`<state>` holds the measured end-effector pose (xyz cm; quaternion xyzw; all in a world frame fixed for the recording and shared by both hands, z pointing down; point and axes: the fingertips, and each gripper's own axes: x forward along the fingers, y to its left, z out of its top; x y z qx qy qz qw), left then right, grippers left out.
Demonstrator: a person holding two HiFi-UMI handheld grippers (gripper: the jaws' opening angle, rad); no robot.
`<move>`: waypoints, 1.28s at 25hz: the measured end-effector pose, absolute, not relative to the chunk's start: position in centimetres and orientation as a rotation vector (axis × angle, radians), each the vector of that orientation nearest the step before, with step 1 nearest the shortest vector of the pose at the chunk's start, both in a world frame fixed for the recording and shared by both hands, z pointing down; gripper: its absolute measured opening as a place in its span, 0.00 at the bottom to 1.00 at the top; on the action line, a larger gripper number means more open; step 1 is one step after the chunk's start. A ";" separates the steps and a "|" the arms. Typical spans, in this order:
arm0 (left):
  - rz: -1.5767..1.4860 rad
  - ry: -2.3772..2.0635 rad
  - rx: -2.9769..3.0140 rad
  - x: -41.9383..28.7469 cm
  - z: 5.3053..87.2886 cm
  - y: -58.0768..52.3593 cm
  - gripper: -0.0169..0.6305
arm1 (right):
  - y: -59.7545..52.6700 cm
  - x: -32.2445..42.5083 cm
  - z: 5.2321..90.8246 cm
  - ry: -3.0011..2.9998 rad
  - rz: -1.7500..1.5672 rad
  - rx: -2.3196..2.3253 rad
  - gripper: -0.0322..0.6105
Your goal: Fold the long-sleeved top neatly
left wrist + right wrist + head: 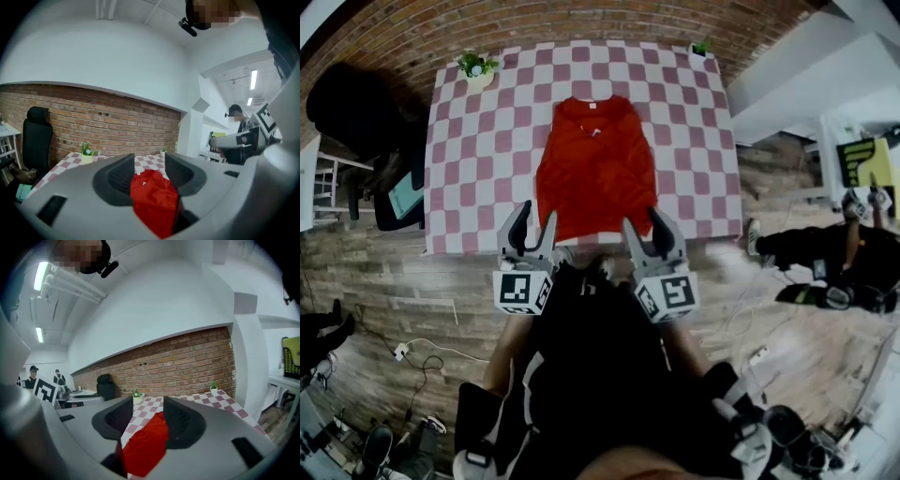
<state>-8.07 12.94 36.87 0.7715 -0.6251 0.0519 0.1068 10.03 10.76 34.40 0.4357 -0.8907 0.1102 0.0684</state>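
Note:
The red long-sleeved top (595,169) lies flat on the pink-and-white checked table (487,141), collar toward the far edge, hem near the front edge. No sleeve sticks out past its sides. My left gripper (536,220) hangs over the table's front edge at the hem's left corner, jaws open and empty. My right gripper (643,223) hovers at the hem's right corner, also open and empty. In the left gripper view the top (152,197) shows beyond the gap between the open jaws (149,168). The right gripper view likewise has the top (145,446) past its open jaws (147,411).
Two small potted plants (476,67) (701,47) stand at the table's far corners. A black office chair (352,108) is left of the table, by a brick wall. Another person (825,262) is at the right. Cables (422,352) lie on the wood floor.

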 end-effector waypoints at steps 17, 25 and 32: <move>0.176 -1.656 2.382 -14.4 39.3 9.7 0.32 | 7.9 3.8 36.0 -2.577 0.387 1.392 0.34; 0.251 -1.546 2.447 -15.3 40.8 6.8 0.32 | 4.8 2.8 38.1 -2.513 0.382 1.356 0.34; 0.364 -1.493 2.523 -14.9 42.6 1.1 0.32 | -2.2 4.1 40.8 -2.463 0.344 1.219 0.34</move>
